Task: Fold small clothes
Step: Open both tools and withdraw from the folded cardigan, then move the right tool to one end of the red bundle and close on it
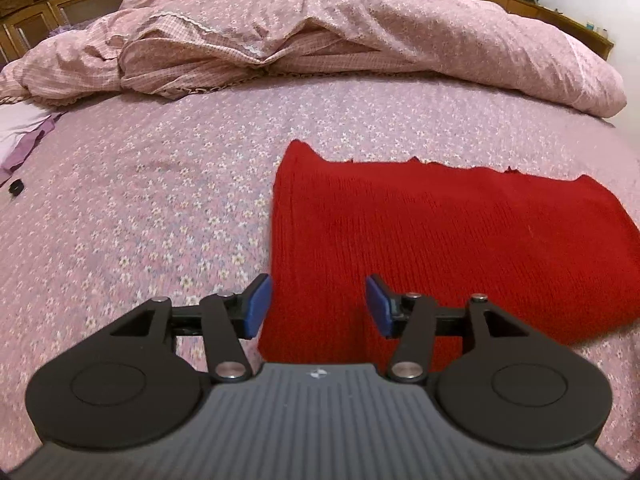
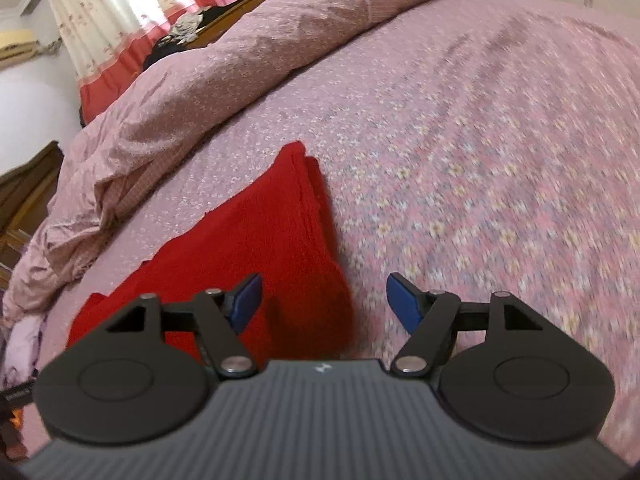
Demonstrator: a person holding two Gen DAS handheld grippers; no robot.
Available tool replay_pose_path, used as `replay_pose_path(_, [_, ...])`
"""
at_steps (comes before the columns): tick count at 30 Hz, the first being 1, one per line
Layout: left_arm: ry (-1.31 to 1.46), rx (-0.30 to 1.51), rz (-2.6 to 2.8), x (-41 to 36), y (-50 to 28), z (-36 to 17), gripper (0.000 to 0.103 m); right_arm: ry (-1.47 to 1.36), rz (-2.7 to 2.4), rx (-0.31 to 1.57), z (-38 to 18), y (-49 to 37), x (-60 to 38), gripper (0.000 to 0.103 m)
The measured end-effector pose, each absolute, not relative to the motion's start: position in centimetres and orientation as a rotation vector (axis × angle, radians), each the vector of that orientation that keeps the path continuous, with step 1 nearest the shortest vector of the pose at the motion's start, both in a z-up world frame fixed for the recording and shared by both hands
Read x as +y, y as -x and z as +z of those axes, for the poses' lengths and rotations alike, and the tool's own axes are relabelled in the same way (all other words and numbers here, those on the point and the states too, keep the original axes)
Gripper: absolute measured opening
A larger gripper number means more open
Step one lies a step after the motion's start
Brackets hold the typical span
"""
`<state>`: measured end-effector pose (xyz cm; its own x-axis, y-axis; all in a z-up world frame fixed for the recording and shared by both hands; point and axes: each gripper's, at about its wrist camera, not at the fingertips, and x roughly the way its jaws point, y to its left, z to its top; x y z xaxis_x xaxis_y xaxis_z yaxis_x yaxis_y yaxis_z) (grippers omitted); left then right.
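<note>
A red knitted garment (image 1: pixel 440 240) lies folded flat on the bed, a rough rectangle with its left edge straight. My left gripper (image 1: pixel 318 306) is open and empty, hovering over the garment's near left corner. In the right wrist view the same red garment (image 2: pixel 260 240) lies to the left and ahead, its layered corner pointing away. My right gripper (image 2: pixel 324 304) is open and empty above the garment's near right edge, the right finger over bare bedsheet.
The pink floral bedsheet (image 1: pixel 140 220) covers the bed. A rumpled pink duvet (image 1: pixel 320 28) is piled along the far side, also seen in the right wrist view (image 2: pixel 240 60). Purple cloth (image 1: pixel 28 144) and a small black object (image 1: pixel 16 188) lie at far left. Wooden furniture stands behind.
</note>
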<state>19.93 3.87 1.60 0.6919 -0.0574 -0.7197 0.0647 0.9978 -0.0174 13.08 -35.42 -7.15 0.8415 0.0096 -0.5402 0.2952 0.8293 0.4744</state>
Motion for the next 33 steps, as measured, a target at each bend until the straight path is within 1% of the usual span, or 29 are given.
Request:
replay_pose_path(8, [0.022, 0.813, -0.049, 3.6, -18.0, 1.7, 0.065, -0.699, -0.156, 0.566, -8.1, -12.7, -34.6, 0.074])
replay_pose_path(12, [0.052, 0.838, -0.015, 4.0, -18.2, 1.1, 0.065, -0.721, -0.158, 0.571, -8.4, -13.7, -33.5, 0.078])
replay_pose_path(15, [0.075, 0.848, -0.004, 4.4, -18.3, 0.8, 0.065, -0.711, -0.186, 0.581, -8.8, -14.7, -32.7, 0.079])
replay_pose_path(16, [0.079, 0.853, 0.000, 4.5, -18.5, 0.6, 0.065, -0.726, -0.193, 0.578, -9.0, -14.9, -32.6, 0.081])
replay_pose_path(22, [0.107, 0.879, 0.008, 4.7, -19.1, -0.6, 0.066, -0.774, -0.210, 0.519, -9.8, -15.4, -32.4, 0.086])
replay_pose_path(33, [0.105, 0.877, 0.010, 4.6, -19.3, -1.0, 0.066, -0.880, -0.216, 0.437, -10.5, -17.3, -33.3, 0.087])
